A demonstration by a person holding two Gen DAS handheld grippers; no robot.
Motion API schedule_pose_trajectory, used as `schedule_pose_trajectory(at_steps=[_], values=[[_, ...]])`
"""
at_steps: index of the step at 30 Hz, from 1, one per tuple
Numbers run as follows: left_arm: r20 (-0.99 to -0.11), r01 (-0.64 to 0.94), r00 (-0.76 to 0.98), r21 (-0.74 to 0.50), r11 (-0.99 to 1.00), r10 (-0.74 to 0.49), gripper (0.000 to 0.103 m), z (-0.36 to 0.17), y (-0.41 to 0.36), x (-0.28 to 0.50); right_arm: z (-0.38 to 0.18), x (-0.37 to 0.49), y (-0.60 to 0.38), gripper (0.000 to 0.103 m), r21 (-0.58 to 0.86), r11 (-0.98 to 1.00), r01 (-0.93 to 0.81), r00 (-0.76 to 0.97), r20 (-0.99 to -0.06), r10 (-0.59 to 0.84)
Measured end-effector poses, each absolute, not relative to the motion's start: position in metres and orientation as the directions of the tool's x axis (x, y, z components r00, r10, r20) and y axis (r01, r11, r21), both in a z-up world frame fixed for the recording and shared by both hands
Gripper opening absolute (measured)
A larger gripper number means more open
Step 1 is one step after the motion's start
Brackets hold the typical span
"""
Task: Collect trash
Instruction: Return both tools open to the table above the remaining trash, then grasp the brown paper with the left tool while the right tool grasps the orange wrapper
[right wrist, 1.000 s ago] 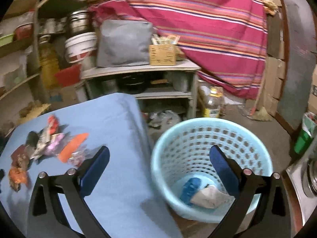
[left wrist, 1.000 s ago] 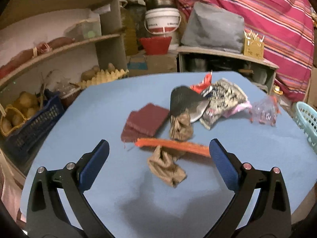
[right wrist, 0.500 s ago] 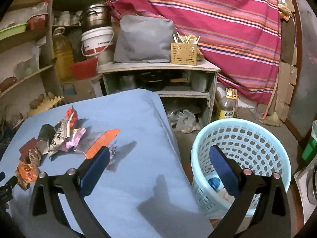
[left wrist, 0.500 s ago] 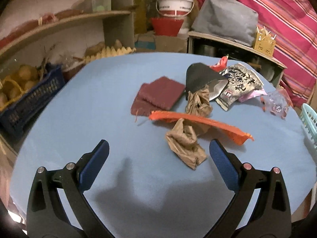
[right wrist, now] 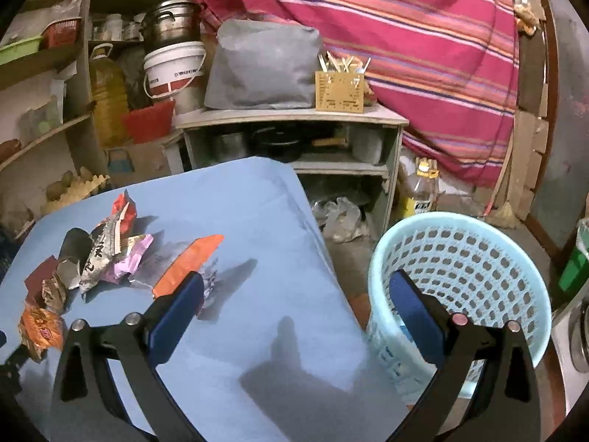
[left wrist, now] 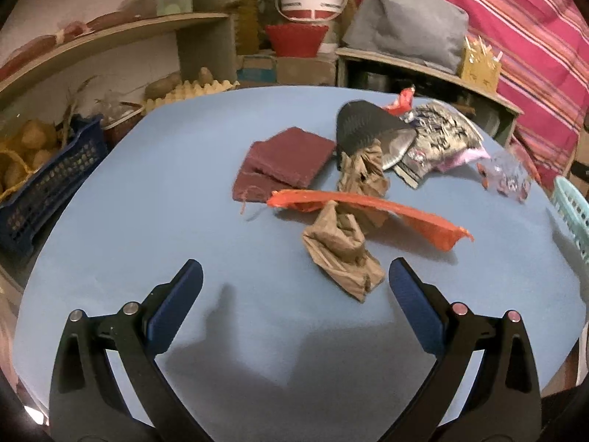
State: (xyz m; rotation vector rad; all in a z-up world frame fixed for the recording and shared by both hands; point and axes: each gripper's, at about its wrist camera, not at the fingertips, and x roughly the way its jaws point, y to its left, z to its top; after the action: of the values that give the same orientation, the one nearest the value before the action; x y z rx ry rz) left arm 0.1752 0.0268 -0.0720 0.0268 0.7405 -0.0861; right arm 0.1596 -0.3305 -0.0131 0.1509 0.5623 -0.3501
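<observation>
Trash lies on the blue table (left wrist: 147, 191): a crumpled brown paper (left wrist: 340, 254), a long orange wrapper (left wrist: 368, 206), a maroon pad (left wrist: 287, 164), a black-and-silver packet (left wrist: 362, 129), a printed wrapper (left wrist: 438, 136) and a clear crumpled wrapper (left wrist: 510, 178). My left gripper (left wrist: 294, 283) hangs open just short of the brown paper, holding nothing. My right gripper (right wrist: 294, 294) is open and empty over the table's right edge, between an orange wrapper (right wrist: 191, 263) and the light blue basket (right wrist: 467, 258). The basket's inside is hidden.
Shelves with potatoes, an egg tray (left wrist: 191, 92) and a dark blue crate (left wrist: 48, 184) stand left of the table. A low cabinet (right wrist: 294, 140) with a grey bag, a white bucket (right wrist: 173, 70) and a red striped cloth (right wrist: 423, 37) stand behind. A bottle (right wrist: 423, 191) is on the floor.
The left gripper has come closer to the brown paper and orange wrapper. The right gripper has swung left, away from over the basket toward the table; both stayed open.
</observation>
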Motion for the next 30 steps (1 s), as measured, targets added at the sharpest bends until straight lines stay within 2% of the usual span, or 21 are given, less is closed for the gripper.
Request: schedule_pose_trajectory(at_steps=[9, 12, 15, 18, 20, 24, 26, 30], values=[[-0.758, 0.147, 0.641, -0.027, 0.989, -0.116, 0.098, -0.076, 0.019, 0.198, -0.012, 0.176, -0.311, 0.099, -0.090, 0.932, 0.351, 0.759, -0.556, -0.339], [-0.736, 0.152, 0.665, -0.033, 0.988, -0.127, 0.097, -0.068, 0.017, 0.198, -0.015, 0.181, -0.310, 0.099, -0.056, 0.942, 0.330, 0.756, -0.581, -0.300], [-0.705, 0.153, 0.703, 0.022, 0.988, -0.093, 0.097, -0.062, 0.012, 0.197, -0.014, 0.186, -0.305, 0.099, -0.025, 0.951, 0.307, 0.769, -0.583, -0.263], [-0.723, 0.182, 0.680, 0.011, 0.983, -0.118, 0.083, -0.066, 0.009, 0.201, -0.014, 0.194, -0.296, 0.099, -0.019, 0.959, 0.284, 0.774, -0.586, -0.241], [-0.738, 0.201, 0.661, 0.001, 0.980, -0.135, 0.067, -0.069, 0.007, 0.205, -0.017, 0.205, -0.288, 0.098, -0.023, 0.963, 0.267, 0.768, -0.599, -0.227], [-0.738, 0.220, 0.657, -0.013, 0.976, -0.158, 0.052, -0.070, 0.009, 0.208, -0.018, 0.224, -0.280, 0.098, -0.022, 0.965, 0.261, 0.762, -0.609, -0.220], [-0.738, 0.233, 0.654, -0.014, 0.972, -0.167, 0.040, -0.072, 0.010, 0.208, -0.018, 0.234, -0.278, 0.098, -0.008, 0.964, 0.266, 0.758, -0.616, -0.215], [-0.729, 0.235, 0.666, 0.001, 0.972, -0.161, 0.038, -0.069, 0.016, 0.201, -0.027, 0.246, -0.276, 0.098, 0.010, 0.965, 0.263, 0.732, -0.653, -0.193]])
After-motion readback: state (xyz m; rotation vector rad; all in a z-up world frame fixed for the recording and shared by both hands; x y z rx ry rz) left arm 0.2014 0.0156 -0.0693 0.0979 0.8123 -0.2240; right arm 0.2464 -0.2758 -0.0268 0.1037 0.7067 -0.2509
